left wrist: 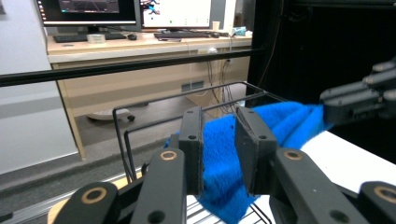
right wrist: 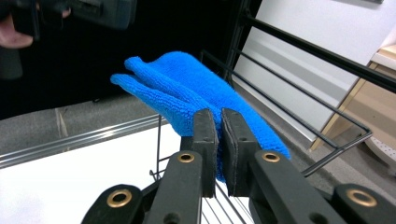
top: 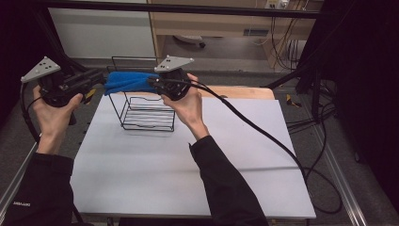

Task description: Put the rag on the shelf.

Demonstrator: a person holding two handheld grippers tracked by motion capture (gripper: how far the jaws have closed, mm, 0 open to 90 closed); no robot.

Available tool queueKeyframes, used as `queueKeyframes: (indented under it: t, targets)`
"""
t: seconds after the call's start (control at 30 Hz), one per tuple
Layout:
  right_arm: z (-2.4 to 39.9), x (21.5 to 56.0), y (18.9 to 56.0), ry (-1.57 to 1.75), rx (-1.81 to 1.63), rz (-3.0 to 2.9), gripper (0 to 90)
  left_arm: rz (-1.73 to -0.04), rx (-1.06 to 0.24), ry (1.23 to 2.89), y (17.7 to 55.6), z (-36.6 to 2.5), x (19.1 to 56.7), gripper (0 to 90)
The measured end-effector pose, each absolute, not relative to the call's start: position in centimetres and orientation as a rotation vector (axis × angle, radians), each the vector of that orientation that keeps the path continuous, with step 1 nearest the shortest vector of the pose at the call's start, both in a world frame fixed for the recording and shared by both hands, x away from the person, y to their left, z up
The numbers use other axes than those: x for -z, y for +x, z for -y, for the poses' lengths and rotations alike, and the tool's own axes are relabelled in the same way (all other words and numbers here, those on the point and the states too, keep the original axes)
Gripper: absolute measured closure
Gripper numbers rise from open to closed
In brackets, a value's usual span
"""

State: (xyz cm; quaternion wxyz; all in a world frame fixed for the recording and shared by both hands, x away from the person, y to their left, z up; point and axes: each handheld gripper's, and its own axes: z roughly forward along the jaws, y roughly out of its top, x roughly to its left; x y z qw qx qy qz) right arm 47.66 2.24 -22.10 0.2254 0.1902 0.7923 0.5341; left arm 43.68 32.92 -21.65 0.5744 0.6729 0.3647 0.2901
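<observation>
Your blue cloth [top: 128, 82] hangs over the wire rack [top: 146, 113] in the upper left of the high view. Your right gripper [right wrist: 219, 140] pinches its end; your left gripper [left wrist: 219, 149] stands spread around the other end.

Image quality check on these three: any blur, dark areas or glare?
High view: sharp on the table, edges fall to black, soft arm shadows. Left gripper view: cloth crisp, right side dark, monitors bright but readable. Right gripper view: cloth sharp, upper left black, white panel slightly washed out.
</observation>
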Motion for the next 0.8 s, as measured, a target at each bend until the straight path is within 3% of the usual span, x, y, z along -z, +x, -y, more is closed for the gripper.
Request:
queueKeyframes:
  t: [0.27, 0.6, 0.8]
  targets:
    - [-2.3, 22.5, 47.6, 0.508, -1.438, -2.225, 84.3, -0.909, -0.576, 1.753, 44.9, -31.4, 23.4, 89.7]
    - [-2.7, 23.3, 47.7, 0.511, -1.385, -2.268, 81.5, -0.923, -0.569, 1.83, 45.3, -31.0, 25.2, 90.0]
    - [-2.7, 23.4, 47.7, 0.515, -1.402, -2.261, 68.4, -0.937, -0.586, 1.842, 45.6, -30.9, 26.0, 90.0]
